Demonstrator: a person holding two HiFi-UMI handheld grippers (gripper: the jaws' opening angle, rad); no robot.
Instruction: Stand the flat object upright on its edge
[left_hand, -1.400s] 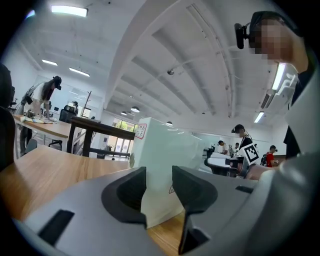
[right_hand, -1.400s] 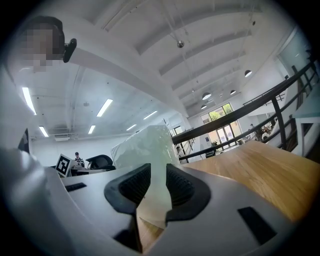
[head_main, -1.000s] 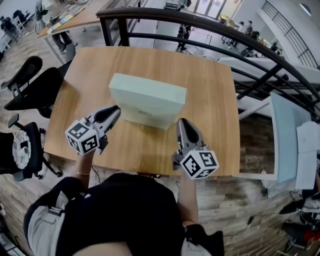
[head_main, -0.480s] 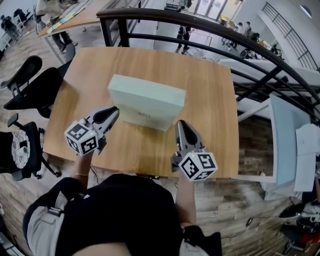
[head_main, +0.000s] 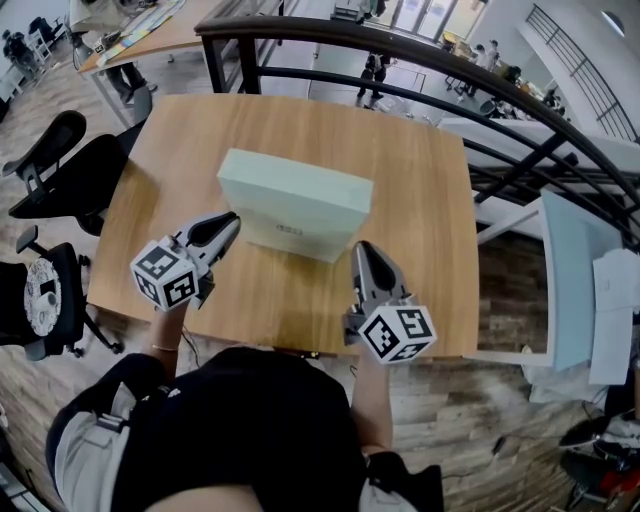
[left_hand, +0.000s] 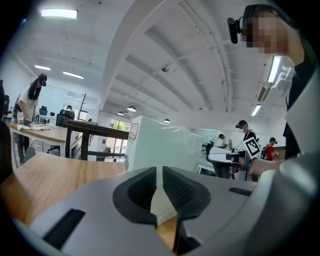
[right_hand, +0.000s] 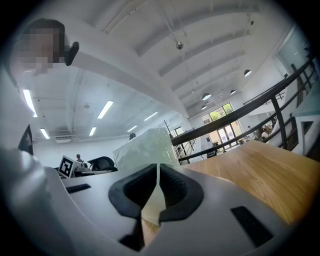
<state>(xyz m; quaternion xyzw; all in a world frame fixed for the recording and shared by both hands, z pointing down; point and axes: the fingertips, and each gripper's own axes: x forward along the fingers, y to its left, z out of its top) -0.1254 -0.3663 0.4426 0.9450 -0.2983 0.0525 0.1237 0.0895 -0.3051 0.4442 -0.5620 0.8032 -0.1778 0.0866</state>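
The pale green box sits mid-counter, apparently upright on its edge (steep view). The left gripper and right gripper flank it, fingers closed, empty. Little seems left.

Box on the middle of the wooden table, a gripper at each near corner.
Left gripper at the box's near left corner, toward the table's left edge; right gripper at the near right corner, closer to the table's near edge. Box's far side well short of the far edge. Beyond the far edge and right edge, a railing; off the left edge, office chairs on the floor.
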